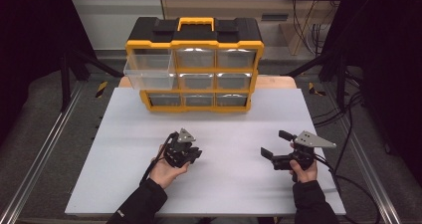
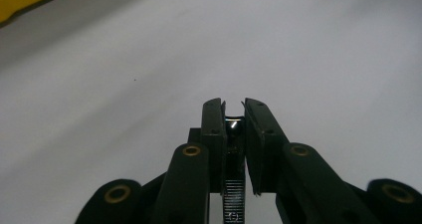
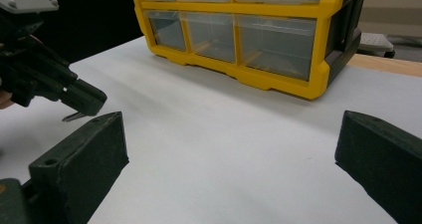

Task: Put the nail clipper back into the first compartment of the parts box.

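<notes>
The high view looks forward and down from above the person's side, taking in the whole white desk (image 1: 209, 184) and the yellow drawer cabinet (image 1: 194, 64) at its far edge. The left gripper view sits close over the desk (image 2: 298, 50), facing along its surface. The right gripper view looks low across the desk (image 3: 224, 149) toward the same cabinet (image 3: 249, 35).

1. We see a matt, smooth white tabletop (image 1: 224, 184).
2. We see a glossy yellow-and-black plastic organiser (image 1: 194, 64) with clear plastic drawers (image 3: 276, 42).
3. We hold a small shiny metal piece (image 2: 232, 194) in the matt black left gripper (image 2: 233, 104).
</notes>
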### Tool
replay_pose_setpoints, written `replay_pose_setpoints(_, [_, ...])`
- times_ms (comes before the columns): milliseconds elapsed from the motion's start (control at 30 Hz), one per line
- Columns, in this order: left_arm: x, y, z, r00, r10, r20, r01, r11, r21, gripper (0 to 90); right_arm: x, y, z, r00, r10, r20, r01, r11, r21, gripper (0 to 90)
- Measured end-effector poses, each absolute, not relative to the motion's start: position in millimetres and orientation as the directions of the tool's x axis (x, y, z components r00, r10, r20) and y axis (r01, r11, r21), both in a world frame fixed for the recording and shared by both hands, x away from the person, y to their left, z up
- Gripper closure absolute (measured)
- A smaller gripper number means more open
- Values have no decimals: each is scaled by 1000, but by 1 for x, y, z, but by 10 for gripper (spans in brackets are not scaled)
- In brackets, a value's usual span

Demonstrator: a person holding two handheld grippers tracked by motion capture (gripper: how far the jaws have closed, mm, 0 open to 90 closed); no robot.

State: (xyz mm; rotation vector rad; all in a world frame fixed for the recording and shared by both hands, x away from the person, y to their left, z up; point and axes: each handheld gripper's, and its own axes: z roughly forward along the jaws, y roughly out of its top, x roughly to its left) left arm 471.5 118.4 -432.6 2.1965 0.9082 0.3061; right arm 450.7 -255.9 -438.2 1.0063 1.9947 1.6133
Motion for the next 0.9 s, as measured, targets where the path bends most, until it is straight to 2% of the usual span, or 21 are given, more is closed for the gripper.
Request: replay_pose_setpoints(900, [460, 160, -378, 698, 711, -84, 466, -362, 807, 789, 452, -257, -440, -657, 738, 150, 305, 79, 949, 5])
